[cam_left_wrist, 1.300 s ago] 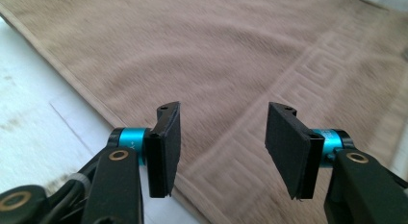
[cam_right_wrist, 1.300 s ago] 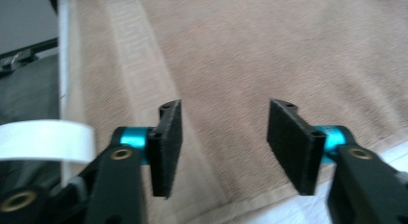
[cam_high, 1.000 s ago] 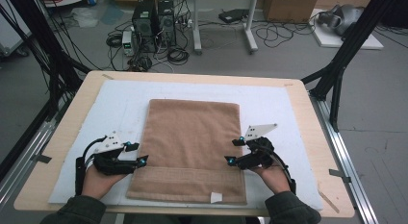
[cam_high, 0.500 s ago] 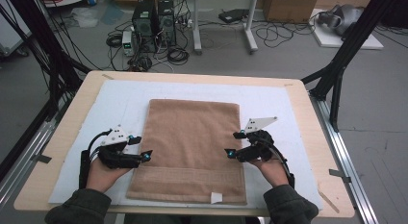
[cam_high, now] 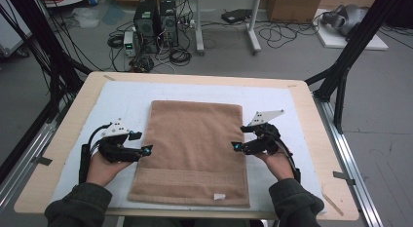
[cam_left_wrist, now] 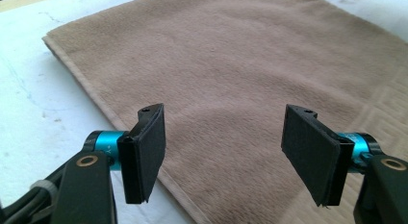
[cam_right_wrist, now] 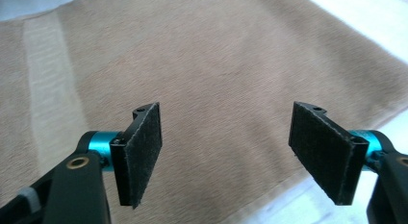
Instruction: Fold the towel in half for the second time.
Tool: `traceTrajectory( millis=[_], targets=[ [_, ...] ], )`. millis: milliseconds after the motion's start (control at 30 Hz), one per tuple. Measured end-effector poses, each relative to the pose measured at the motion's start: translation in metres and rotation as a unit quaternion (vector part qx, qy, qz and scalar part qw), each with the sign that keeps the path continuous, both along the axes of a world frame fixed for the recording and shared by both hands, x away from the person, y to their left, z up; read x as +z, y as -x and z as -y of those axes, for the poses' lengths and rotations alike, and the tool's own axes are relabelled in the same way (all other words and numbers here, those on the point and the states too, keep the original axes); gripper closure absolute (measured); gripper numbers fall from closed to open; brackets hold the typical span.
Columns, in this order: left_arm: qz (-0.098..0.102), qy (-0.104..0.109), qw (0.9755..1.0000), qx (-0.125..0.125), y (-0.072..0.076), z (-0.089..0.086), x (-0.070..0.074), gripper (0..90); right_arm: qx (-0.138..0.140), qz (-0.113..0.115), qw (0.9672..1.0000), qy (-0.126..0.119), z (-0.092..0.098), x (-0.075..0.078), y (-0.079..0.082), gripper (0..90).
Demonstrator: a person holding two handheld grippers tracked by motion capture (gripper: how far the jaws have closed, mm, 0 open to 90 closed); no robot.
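Over towel [cam_high: 195, 149] edges — both claws level, agape, facing inward.

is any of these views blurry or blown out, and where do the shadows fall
High view: even, soft light, faint shadows under both tongs, left and right. Left gripper view: towel sharp, white cover washed out. Right gripper view: towel nap slightly soft; cover bright at corners.

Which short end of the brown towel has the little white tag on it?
The end nearest the person. The towel has a white tag and a woven band there; the far end is plain.
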State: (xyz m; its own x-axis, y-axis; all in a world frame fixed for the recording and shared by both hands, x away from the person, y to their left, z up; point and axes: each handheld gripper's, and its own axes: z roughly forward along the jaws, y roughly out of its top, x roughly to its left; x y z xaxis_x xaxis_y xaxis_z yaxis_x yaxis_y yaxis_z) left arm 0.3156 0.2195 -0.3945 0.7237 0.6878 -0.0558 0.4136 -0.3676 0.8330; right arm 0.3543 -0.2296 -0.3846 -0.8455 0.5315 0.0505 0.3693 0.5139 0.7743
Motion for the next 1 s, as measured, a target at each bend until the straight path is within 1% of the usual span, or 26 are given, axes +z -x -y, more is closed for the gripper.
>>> traceTrajectory(
  millis=[67, 100, 133, 200, 233, 267, 300, 333, 367, 433, 467, 500, 533, 600, 667, 700, 767, 800, 833, 867, 933, 967, 1000],
  targets=[
    [0.000, -0.003, 1.0000, 0.003, -0.009, 0.001, 0.003, 32.7, -0.010, 0.004, 0.9999, 0.003, 0.002, 0.004, -0.008, 26.5],
    [0.000, -0.004, 1.0000, 0.007, -0.014, 0.001, 0.005, 33.0, -0.013, 0.001, 0.9999, 0.001, 0.004, 0.005, -0.014, 26.5],
    [-0.007, -0.002, 0.9999, 0.010, -0.022, 0.001, 0.007, 33.5, -0.018, -0.002, 0.9998, 0.002, 0.005, 0.007, -0.019, 26.5],
    [-0.017, 0.006, 0.9996, 0.022, -0.034, 0.001, 0.008, 33.6, -0.029, 0.001, 0.9996, 0.006, 0.008, 0.011, -0.030, 26.5],
    [-0.025, 0.006, 0.9994, 0.023, -0.041, 0.002, 0.008, 33.8, -0.034, 0.003, 0.9994, 0.008, 0.009, 0.014, -0.036, 26.8],
    [-0.029, -0.001, 0.9993, 0.025, -0.047, 0.004, 0.009, 33.9, -0.039, 0.010, 0.9992, 0.002, 0.011, 0.017, -0.042, 27.4],
    [-0.026, 0.000, 0.9992, 0.029, -0.053, 0.004, 0.011, 33.9, -0.048, 0.011, 0.9988, 0.006, 0.012, 0.021, -0.048, 27.4],
    [-0.019, 0.007, 0.9992, 0.034, -0.058, 0.004, 0.013, 34.6, -0.051, 0.011, 0.9986, 0.003, 0.014, 0.023, -0.054, 27.5],
    [-0.016, 0.016, 0.9989, 0.040, -0.064, 0.003, 0.014, 35.8, -0.058, 0.011, 0.9982, -0.002, 0.014, 0.025, -0.059, 27.7],
    [-0.004, 0.005, 0.9986, 0.053, -0.074, 0.002, 0.014, 36.4, -0.067, 0.009, 0.9977, 0.006, 0.014, 0.026, -0.069, 27.7],
    [0.000, 0.008, 0.9983, 0.057, -0.078, 0.001, 0.011, 36.7, -0.072, 0.012, 0.9973, 0.012, 0.014, 0.024, -0.073, 27.7],
    [0.000, 0.010, 0.9981, 0.060, -0.081, -0.001, 0.008, 36.9, -0.076, 0.014, 0.9968, 0.020, 0.013, 0.021, -0.076, 27.8],
    [0.000, 0.003, 0.9980, 0.063, -0.084, -0.002, 0.003, 37.5, -0.080, 0.012, 0.9965, 0.024, 0.013, 0.016, -0.079, 27.8],
    [-0.010, 0.004, 0.9978, 0.066, -0.091, -0.005, -0.005, 37.7, -0.084, -0.011, 0.9961, 0.024, 0.013, 0.005, -0.086, 27.9],
    [-0.025, 0.012, 0.9963, 0.081, -0.095, -0.004, -0.013, 38.4, -0.089, -0.012, 0.9954, 0.032, 0.011, -0.006, -0.089, 29.1],
    [-0.034, 0.007, 0.9960, 0.083, -0.098, -0.003, -0.017, 40.5, -0.092, -0.015, 0.9952, 0.031, 0.011, -0.012, -0.090, 29.5],
    [-0.037, -0.010, 0.9953, 0.089, -0.101, 0.000, -0.023, 40.5, -0.103, -0.027, 0.9941, 0.021, 0.014, -0.024, -0.092, 32.0],
    [-0.043, -0.008, 0.9948, 0.092, -0.103, 0.000, -0.026, 41.1, -0.108, -0.031, 0.9934, 0.022, 0.015, -0.029, -0.093, 32.0],
    [-0.048, -0.009, 0.9944, 0.094, -0.105, -0.001, -0.028, 41.3, -0.114, -0.033, 0.9925, 0.028, 0.016, -0.034, -0.094, 32.2],
    [-0.050, -0.014, 0.9935, 0.101, -0.107, -0.001, -0.030, 41.6, -0.116, -0.042, 0.9918, 0.032, 0.017, -0.038, -0.095, 33.1],
    [-0.061, -0.020, 0.9922, 0.107, -0.110, -0.002, -0.036, 44.5, -0.120, -0.042, 0.9912, 0.037, 0.016, -0.043, -0.096, 35.3],
    [-0.066, -0.034, 0.9914, 0.108, -0.112, -0.001, -0.039, 47.1, -0.120, -0.044, 0.9912, 0.036, 0.015, -0.045, -0.097, 36.0],
    [-0.070, -0.053, 0.9902, 0.108, -0.113, 0.001, -0.043, 50.4, -0.121, -0.048, 0.9907, 0.040, 0.014, -0.048, -0.098, 36.7]
  ],
)
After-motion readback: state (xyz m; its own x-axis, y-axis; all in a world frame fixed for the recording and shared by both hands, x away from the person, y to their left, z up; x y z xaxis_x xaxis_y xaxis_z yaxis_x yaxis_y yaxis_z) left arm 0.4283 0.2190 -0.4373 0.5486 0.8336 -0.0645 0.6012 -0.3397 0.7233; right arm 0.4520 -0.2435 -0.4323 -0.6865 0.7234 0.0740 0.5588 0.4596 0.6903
